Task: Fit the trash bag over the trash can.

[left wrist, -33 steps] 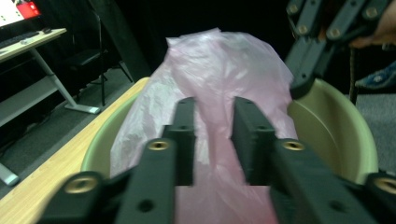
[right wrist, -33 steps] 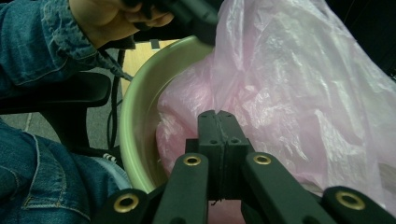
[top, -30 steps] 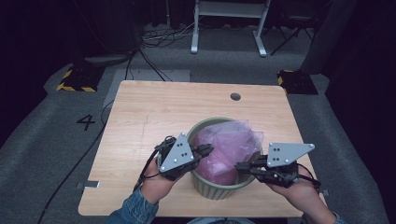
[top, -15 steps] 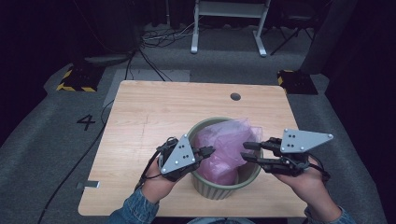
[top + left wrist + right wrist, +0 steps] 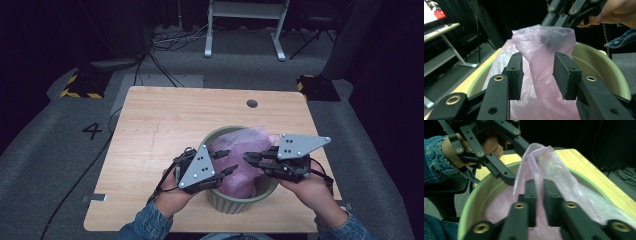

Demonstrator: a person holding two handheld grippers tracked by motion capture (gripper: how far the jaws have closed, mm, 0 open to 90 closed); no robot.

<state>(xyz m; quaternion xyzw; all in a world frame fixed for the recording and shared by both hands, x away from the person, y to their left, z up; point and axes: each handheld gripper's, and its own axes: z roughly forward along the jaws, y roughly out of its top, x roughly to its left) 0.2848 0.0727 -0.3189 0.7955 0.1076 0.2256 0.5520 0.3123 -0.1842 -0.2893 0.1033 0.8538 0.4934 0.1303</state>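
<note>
Dark curtains and grey carpet surrounded a pale wooden table (image 5: 165, 130) in the middle of the high view; a green bowl (image 5: 235, 202) stood at lower centre right of that frame, lined with a pink plastic bag (image 5: 245, 145) whose film rose above the rim; left gripper (image 5: 224, 161), just left of the bag, had just been opening, its jaws parted with a gathered neck of film standing between the pads (image 5: 515, 75) but not pinched; right gripper (image 5: 248, 159), from the right, had just closed, its jaws together on a fold of the bag (image 5: 537, 182). Judged from its crumpling, the film was light, limp, slippery and easily torn; best taken by a bunched edge near the rim, gently.
</note>
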